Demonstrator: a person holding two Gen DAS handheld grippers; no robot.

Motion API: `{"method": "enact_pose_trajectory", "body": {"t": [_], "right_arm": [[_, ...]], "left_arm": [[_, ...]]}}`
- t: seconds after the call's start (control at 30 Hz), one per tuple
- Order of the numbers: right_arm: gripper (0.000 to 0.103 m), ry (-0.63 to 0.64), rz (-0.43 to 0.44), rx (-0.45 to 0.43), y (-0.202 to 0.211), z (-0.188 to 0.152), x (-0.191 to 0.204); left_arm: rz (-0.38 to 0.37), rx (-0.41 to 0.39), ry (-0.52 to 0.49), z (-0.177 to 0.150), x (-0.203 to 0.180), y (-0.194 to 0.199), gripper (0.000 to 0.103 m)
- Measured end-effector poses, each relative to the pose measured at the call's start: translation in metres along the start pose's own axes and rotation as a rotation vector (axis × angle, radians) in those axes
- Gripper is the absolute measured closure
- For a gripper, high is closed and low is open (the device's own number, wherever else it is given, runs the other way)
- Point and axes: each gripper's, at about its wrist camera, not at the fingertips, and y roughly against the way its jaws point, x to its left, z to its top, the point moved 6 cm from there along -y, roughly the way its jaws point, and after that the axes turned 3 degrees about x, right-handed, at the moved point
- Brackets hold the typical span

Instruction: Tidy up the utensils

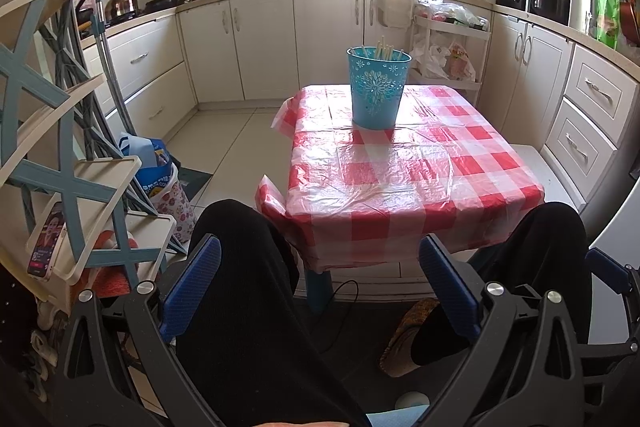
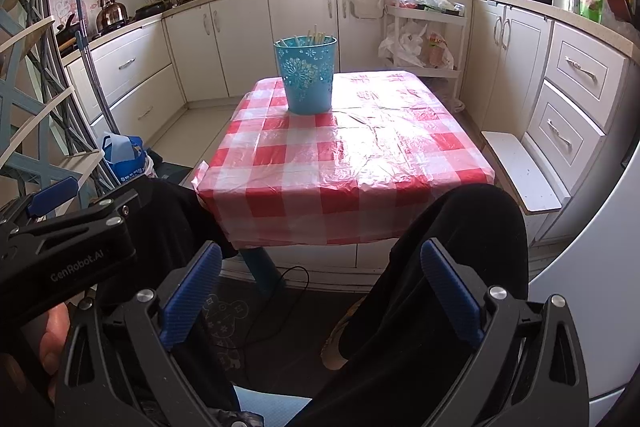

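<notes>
both claws gape wide, nothing between the blue pads: your left gripper and right gripper sit low over your knees in black trousers, short of the table. the red-and-white checked cloth lies bare across its near half. blue bucket stands upright at 12 o'clock on the far edge in the left wrist view, nearer 11 o'clock in the right wrist view, with pale utensils poking above its rim. a slippered foot rests below the table.
</notes>
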Motion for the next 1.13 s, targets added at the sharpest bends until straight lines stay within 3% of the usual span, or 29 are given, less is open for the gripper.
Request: {"method": "enact_pose_trajectory", "body": {"t": [0.4,0.6,1.13], "right_arm": [[0.007,0.001,0.001,0.002,-0.0004,-0.0015,0.0021],[0.007,-0.004,0.009,0.013,-0.0015,-0.0031,0.0031],[0.007,-0.007,0.019,0.011,-0.008,0.0032,0.0012]], "left_arm": [[0.002,0.0,-0.005,-0.0011,-0.0007,0.0008,0.008],[-0.038,-0.015,-0.015,-0.0015,0.0007,0.0022,0.008],[-0.016,-0.023,-0.01,0.0053,0.0021,-0.0062,0.008]]}}
